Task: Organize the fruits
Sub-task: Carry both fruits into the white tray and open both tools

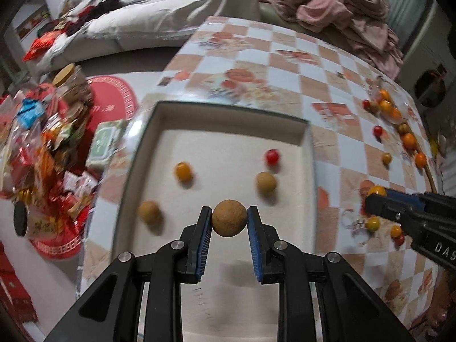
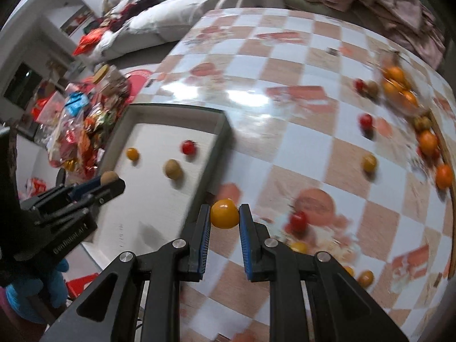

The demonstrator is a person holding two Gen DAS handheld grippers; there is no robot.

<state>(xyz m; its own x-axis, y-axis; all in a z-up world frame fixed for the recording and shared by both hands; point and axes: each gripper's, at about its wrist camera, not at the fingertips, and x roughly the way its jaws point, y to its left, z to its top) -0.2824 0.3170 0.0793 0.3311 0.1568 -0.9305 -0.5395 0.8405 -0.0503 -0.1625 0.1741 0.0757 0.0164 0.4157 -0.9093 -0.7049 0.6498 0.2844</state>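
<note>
My left gripper (image 1: 229, 219) is shut on a round brown longan (image 1: 229, 218) and hangs over the white tray (image 1: 309, 148). Inside the tray lie a yellow tomato (image 1: 183, 171), a red tomato (image 1: 272, 157) and two more brown longans (image 1: 266, 182) (image 1: 149, 212). My right gripper (image 2: 224, 213) is shut on a yellow-orange tomato (image 2: 224, 213) just right of the tray's right wall (image 2: 219, 145). The right gripper (image 1: 377, 196) also shows at the right of the left wrist view, the left gripper (image 2: 112, 181) at the left of the right wrist view.
Loose red, yellow and orange fruits (image 2: 365, 121) (image 2: 369, 162) (image 2: 298, 221) lie scattered on the checkered tablecloth (image 2: 285, 57), thickest along the far right edge (image 1: 409, 141). A pile of snack packets (image 1: 42, 148) sits on the floor to the left. A sofa with pink clothes (image 1: 327, 2) stands behind.
</note>
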